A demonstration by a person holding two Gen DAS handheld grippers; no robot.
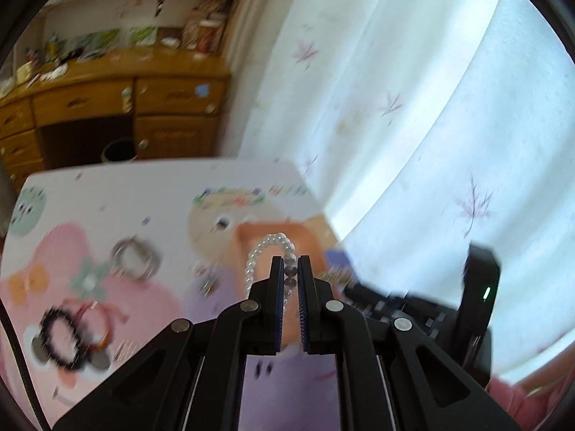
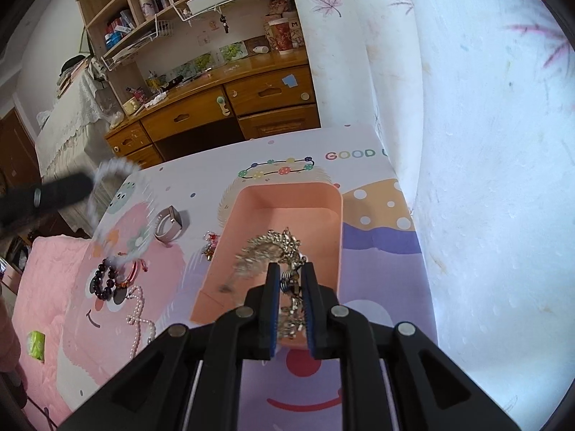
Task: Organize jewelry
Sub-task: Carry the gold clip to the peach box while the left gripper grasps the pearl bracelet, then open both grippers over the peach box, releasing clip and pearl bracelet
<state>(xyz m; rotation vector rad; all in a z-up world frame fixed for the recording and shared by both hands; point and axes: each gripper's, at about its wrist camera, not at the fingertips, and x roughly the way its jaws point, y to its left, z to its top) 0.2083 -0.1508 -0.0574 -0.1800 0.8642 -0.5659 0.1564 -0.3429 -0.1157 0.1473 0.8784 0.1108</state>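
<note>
My left gripper (image 1: 290, 264) is shut on a white pearl bracelet (image 1: 267, 246) and holds it in the air above the patterned table (image 1: 151, 201). In the right wrist view the left gripper (image 2: 88, 181) shows blurred at the far left with the pearl bracelet (image 2: 115, 168). My right gripper (image 2: 290, 273) is shut on a silver chain (image 2: 267, 248) that hangs over the open pink box (image 2: 334, 215). On the table lie a silver ring-shaped bangle (image 2: 169, 224), a dark bead bracelet (image 2: 102, 282), a red cord bracelet (image 2: 133, 269), a pearl necklace (image 2: 138, 318) and a small red charm (image 2: 211, 242).
The table (image 2: 359, 143) has a cartoon print. A white curtain (image 2: 485, 143) hangs close on the right. A wooden desk with drawers (image 2: 222, 104) and shelves stands behind. A pink bed cover (image 2: 39, 287) lies left of the table, with a small green packet (image 2: 36, 344) on it.
</note>
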